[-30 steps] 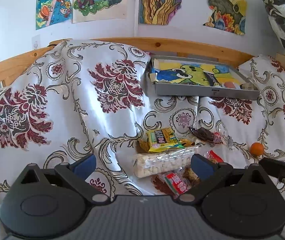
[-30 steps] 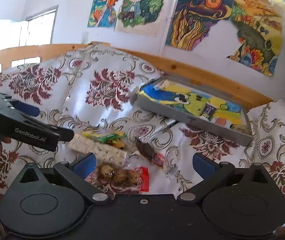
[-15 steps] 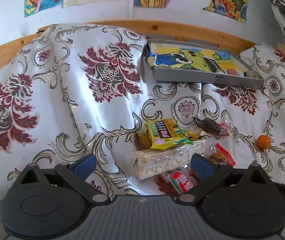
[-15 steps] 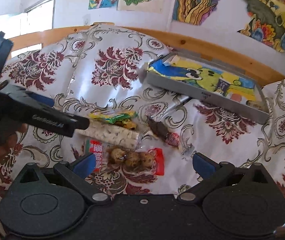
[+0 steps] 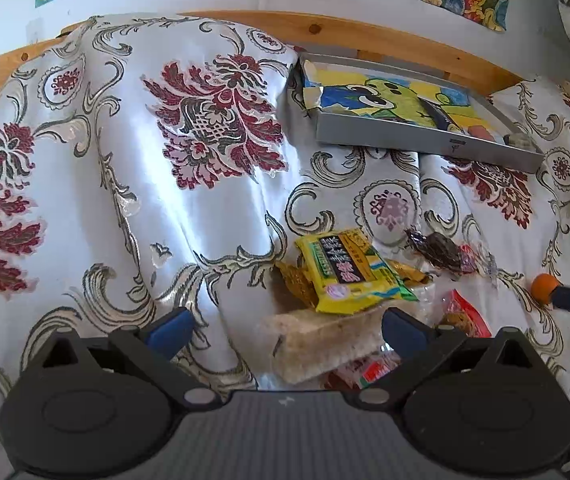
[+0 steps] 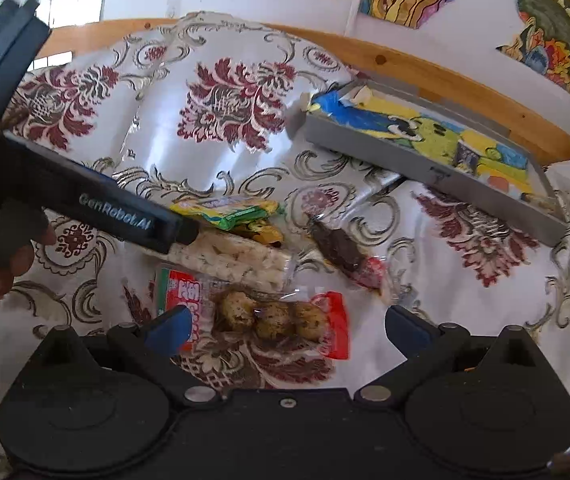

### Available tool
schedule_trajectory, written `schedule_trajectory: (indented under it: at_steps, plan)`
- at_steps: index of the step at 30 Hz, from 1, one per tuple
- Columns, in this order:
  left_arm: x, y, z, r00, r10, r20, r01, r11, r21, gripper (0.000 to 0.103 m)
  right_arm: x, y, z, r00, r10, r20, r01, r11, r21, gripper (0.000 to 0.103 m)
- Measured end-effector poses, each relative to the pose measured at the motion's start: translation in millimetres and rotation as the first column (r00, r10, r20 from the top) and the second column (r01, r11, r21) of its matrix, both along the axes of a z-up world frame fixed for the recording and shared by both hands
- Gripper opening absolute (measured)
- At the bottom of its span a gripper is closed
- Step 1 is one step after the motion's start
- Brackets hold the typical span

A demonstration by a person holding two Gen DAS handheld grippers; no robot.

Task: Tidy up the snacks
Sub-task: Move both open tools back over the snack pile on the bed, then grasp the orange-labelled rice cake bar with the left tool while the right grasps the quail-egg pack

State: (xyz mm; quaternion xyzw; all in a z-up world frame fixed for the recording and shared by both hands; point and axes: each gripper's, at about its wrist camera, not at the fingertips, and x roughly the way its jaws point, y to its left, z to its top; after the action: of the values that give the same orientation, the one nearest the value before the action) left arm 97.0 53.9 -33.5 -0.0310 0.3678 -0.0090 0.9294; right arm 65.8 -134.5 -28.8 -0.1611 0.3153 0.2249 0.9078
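Left tool point(image 5: 285, 326) spread over rice cracker pack point(image 5: 325, 340), right tool point(image 6: 285, 326) spread around egg packet point(image 6: 281, 318)

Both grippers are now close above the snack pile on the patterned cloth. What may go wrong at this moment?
1. The yellow packet lies on the rice cracker bar; the open left gripper, closing on the bar, may tip it off.
2. The open right gripper hovers over the egg pack, near the red-and-white packet; it may catch both.
3. The cloth is wrinkled and glossy, so packets may slide.
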Motion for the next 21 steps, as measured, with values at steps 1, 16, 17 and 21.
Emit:
schedule_trajectory:
  at_steps: [1,16,17,21]
  plan:
    - [2,0,-1,1.0,0.0,0.004,0.001,1.0,-0.002,0.102,2,5,-4,1.0,0.002,-0.005,-0.002,1.0,-0.002,0.102]
    - [10,-2,-5,0.996,-0.082,0.018,0.083,0.996,-0.015,0.102,6,56,-41,0.999,0.011,0.036,-0.007,0.996,-0.091,0.102]
    - [10,-2,-6,0.996,-0.083,0.015,0.084,0.996,-0.023,0.102,5,57,-42,0.999,0.019,0.05,-0.013,0.995,-0.103,0.102]
    - [13,3,-9,0.996,-0.086,-0.01,0.085,0.994,-0.066,0.102,3,58,-40,0.997,0.025,0.067,-0.017,0.993,-0.114,0.102]
